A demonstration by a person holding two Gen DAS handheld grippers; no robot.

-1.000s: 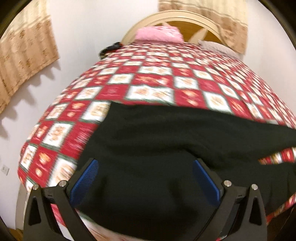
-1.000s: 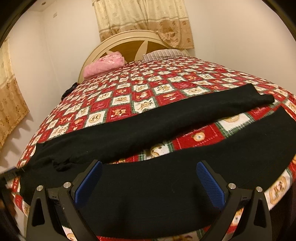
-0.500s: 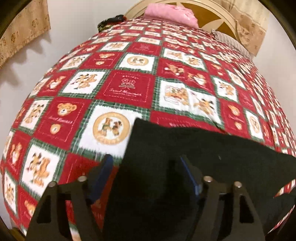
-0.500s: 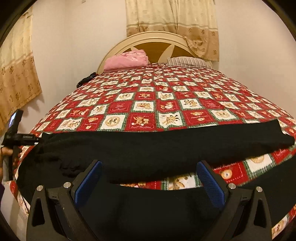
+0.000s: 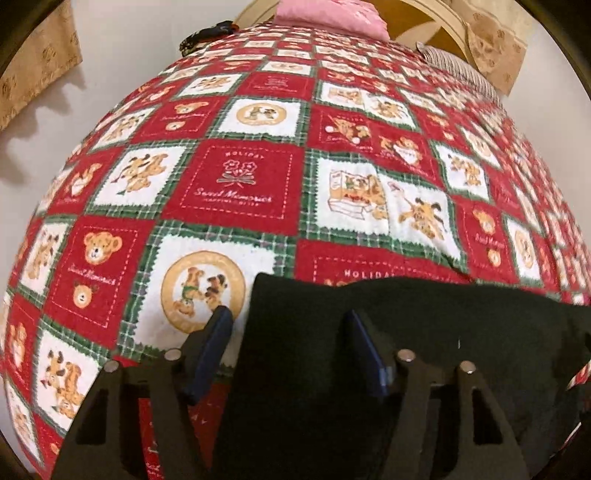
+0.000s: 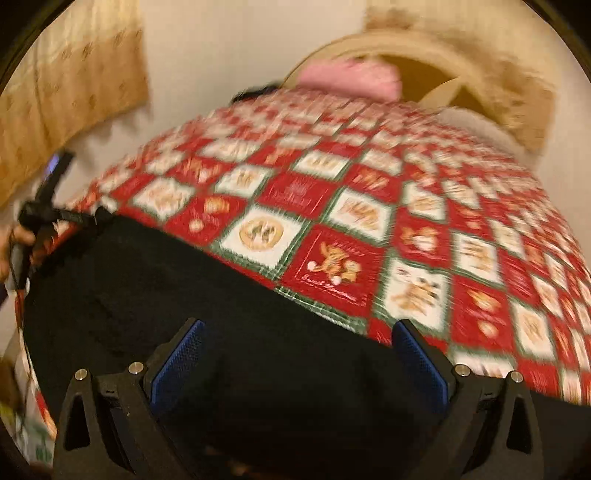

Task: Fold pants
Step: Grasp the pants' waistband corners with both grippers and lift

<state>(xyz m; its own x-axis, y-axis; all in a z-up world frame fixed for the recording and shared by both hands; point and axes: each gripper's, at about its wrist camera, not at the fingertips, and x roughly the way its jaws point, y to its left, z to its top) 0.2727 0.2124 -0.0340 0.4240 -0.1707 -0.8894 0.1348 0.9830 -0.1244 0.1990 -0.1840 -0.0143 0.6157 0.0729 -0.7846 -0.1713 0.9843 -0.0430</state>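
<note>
The black pants [image 5: 424, 332] lie spread across the near edge of a red, white and green patchwork quilt [image 5: 240, 184]. My left gripper [image 5: 288, 325] is partly closed around the pants' left corner, one pad on the quilt and one on the cloth, with a gap still between the pads. In the blurred right wrist view the pants [image 6: 184, 288] fill the lower half. My right gripper [image 6: 295, 339] is wide open and empty just above them. The left gripper [image 6: 44, 206] shows at the far left edge, at the pants' corner.
A pink pillow [image 5: 332, 14] and a striped pillow [image 5: 461, 70] lie by the arched wooden headboard [image 6: 424, 48]. A dark object [image 5: 207, 35] sits at the bed's far left corner. Beige curtains [image 6: 70, 85] hang on white walls.
My left gripper has gone down to the pants' left corner and its jaws have narrowed around the edge. My right gripper has swung left over the pants, staying open.
</note>
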